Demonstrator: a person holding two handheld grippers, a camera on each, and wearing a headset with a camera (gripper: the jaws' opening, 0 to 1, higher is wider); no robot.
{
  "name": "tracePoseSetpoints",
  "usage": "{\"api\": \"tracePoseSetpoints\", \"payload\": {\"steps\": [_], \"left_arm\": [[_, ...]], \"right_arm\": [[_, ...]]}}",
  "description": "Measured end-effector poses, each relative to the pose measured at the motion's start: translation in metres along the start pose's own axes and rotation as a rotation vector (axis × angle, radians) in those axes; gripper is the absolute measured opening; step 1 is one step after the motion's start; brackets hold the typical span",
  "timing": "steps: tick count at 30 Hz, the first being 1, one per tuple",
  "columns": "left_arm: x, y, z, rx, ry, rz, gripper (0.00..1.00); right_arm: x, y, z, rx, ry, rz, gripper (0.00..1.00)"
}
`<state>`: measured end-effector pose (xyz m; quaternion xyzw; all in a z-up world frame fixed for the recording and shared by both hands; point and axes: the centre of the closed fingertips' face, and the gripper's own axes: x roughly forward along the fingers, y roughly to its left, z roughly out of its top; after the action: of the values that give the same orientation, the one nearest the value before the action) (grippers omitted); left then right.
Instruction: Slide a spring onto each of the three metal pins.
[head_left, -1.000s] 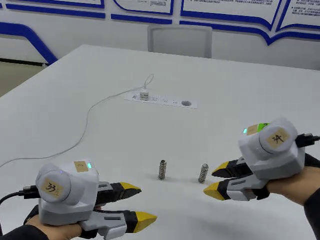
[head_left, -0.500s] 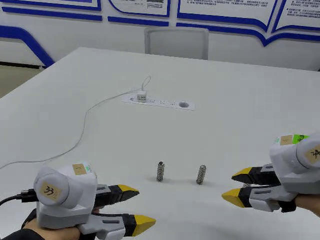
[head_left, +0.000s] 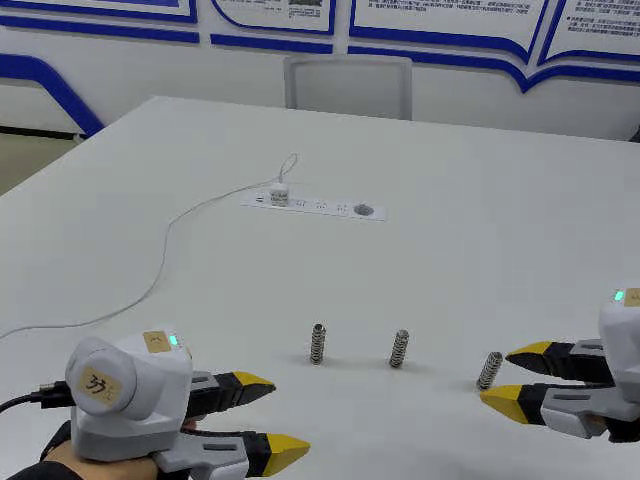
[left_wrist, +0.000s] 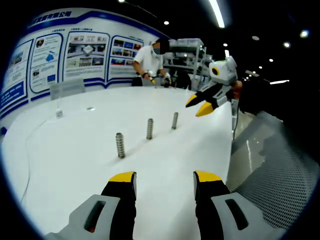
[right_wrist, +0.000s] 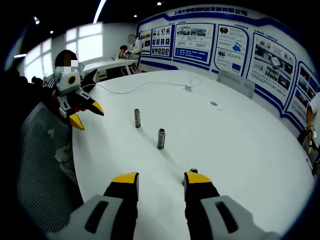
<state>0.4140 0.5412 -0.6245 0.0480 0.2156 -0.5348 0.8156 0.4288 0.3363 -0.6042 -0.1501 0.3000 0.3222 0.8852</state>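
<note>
Head view: three upright springs (head_left: 399, 348).

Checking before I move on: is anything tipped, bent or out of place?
Nothing stands out: three springs stand upright in a row on the table; left gripper and right gripper are open.

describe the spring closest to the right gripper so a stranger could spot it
On the white table, three small upright springs stand in a row near the person's edge. The one meant is the rightmost spring, just off the yellow tips of the right gripper; the middle spring and left spring stand well clear of those tips.
</note>
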Motion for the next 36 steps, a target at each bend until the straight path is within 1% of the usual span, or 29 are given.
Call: {"api": "tracePoseSetpoints", "payload": {"steps": [6,10,14,18,21,25,30,36], "left_arm": [[0.0,0.0,0.0,-0.001,0.001,0.002,0.47],[0.0,0.0,0.0,-0.003,0.001,0.002,0.47],[0.0,0.0,-0.001,-0.005,0.002,0.004,0.48],[0.0,0.003,-0.001,-0.01,0.001,0.015,0.49],[-0.001,0.005,-0.001,-0.021,0.002,0.025,0.52],[-0.001,0.004,0.0,-0.016,0.001,0.022,0.52],[-0.001,0.007,-0.001,-0.026,0.001,0.033,0.54],[-0.001,0.006,-0.001,-0.03,0.003,0.034,0.55]], "right_arm": [[-0.003,-0.004,-0.012,0.018,-0.006,-0.016,0.39],[-0.006,-0.005,-0.015,0.034,-0.023,-0.022,0.41],[-0.006,-0.003,-0.018,0.043,-0.032,-0.018,0.45],[-0.004,0.0,-0.021,0.05,-0.029,-0.016,0.45],[-0.003,0.002,-0.02,0.052,-0.034,-0.013,0.46],[-0.002,0.003,-0.019,0.053,-0.037,-0.013,0.47],[-0.001,0.005,-0.018,0.055,-0.039,-0.01,0.48],[-0.001,0.006,-0.019,0.055,-0.036,-0.006,0.48]]}}
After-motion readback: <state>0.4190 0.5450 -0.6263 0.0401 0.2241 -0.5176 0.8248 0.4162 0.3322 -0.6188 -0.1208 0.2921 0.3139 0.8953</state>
